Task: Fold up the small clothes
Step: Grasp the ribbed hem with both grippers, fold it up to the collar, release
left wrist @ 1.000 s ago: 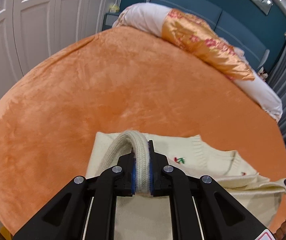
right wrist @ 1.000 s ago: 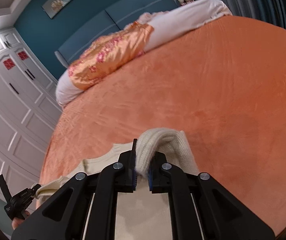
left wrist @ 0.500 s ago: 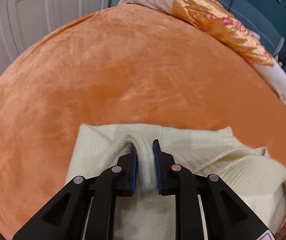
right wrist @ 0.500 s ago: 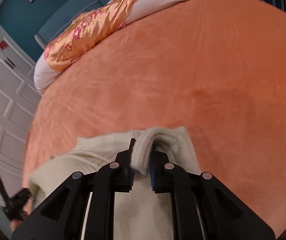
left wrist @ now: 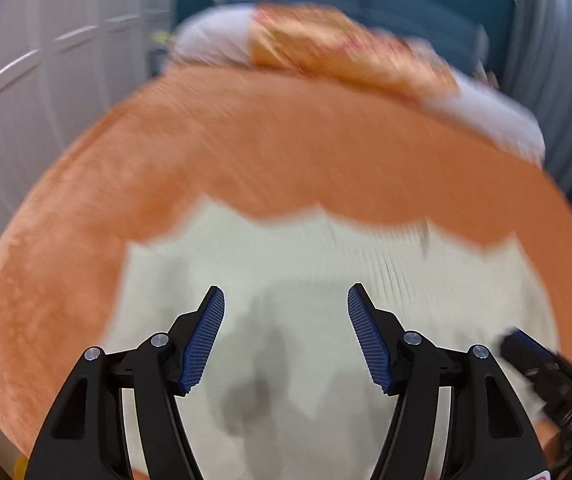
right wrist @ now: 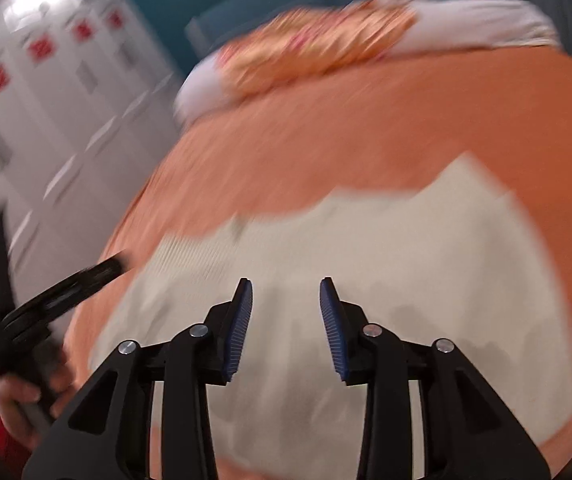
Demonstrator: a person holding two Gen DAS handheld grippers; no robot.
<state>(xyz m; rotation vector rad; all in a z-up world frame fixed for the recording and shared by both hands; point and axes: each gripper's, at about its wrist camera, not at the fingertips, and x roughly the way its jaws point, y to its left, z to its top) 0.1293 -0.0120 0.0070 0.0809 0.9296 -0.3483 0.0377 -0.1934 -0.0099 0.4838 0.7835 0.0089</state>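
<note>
Sweater (left wrist: 326, 280) released flat on the orange bed (left wrist: 286, 148), fold edge laid away from you.

Your left claw (left wrist: 286, 332) stands wide and your right claw (right wrist: 286, 328) narrower; both have just been opening, with nothing between the pads, so the cream knit lies under them, probably so the fold can settle. Only the right wrist view shows your hand (right wrist: 21, 396) gripping the left tool; the left view catches just the right tool's blurred tip. Pillows (right wrist: 326, 44) sit well beyond.

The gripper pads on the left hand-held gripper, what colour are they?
Blue, ribbed pads on black fingers, clearest in the left wrist view.
</note>
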